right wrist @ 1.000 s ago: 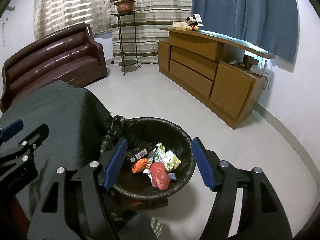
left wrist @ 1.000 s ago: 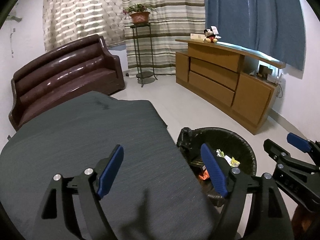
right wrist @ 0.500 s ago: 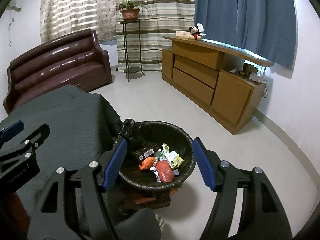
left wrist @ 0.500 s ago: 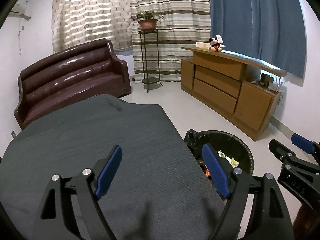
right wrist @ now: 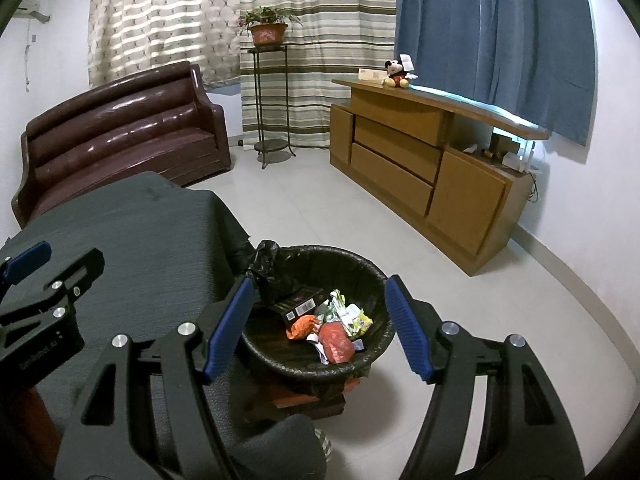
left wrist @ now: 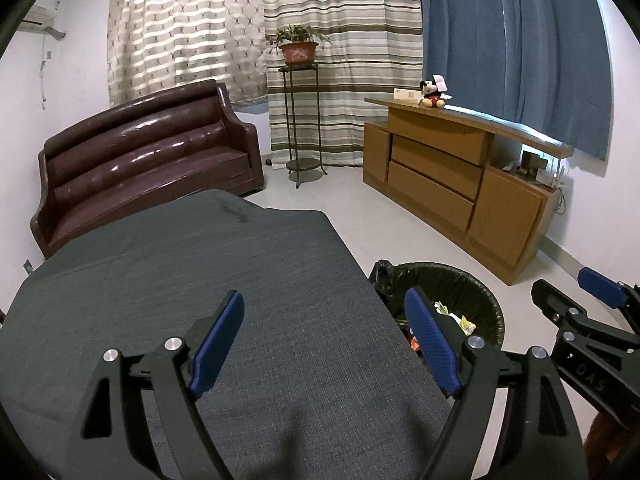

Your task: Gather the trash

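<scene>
Both views have tilted upward since a second ago; the left gripper [left wrist: 324,344] stays spread above the grey cloth-covered table [left wrist: 248,280]; the right gripper [right wrist: 320,324], equally spread and empty, hovers over the black-lined trash bin [right wrist: 372,276] holding crumpled wrappers [right wrist: 336,328].

The left claw [right wrist: 36,316] reads "GenRobot.AI"; the right claw [left wrist: 592,344] shows "DAS".
</scene>
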A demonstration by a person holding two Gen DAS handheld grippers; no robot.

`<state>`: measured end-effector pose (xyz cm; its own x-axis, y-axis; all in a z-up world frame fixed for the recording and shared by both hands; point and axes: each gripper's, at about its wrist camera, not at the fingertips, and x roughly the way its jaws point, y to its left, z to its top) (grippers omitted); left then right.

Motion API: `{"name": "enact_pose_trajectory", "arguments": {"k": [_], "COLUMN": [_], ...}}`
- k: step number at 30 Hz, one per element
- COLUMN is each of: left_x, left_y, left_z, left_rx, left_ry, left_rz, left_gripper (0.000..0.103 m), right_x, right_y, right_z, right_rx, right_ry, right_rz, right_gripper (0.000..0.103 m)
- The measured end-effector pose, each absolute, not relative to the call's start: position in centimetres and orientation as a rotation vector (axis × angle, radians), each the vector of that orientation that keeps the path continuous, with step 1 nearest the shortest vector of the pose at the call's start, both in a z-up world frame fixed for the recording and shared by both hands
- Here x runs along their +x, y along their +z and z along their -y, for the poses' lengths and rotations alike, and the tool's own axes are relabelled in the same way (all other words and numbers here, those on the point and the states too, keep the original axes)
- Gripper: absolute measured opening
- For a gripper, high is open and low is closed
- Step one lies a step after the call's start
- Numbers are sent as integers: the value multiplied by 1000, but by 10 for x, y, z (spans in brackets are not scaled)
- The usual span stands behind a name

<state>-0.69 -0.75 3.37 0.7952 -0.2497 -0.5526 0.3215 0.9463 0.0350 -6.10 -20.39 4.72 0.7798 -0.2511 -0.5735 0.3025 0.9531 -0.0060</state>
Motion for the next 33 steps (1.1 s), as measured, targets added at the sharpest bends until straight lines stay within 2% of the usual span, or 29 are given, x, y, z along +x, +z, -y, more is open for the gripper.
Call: {"name": "enact_pose_trajectory", "arguments": {"k": [33], "left_x": [-10], "left_y": [31], "left_z": [12], "left_rx": [130], "left_ry": [-311], "left_rz": [-581], "left_gripper": [80], "right_x": [-61], "right_y": [48], "right_z": [204], "right_rx": [88], "right_ry": [-299], "right_rz": [-608], "right_gripper": [67]}}
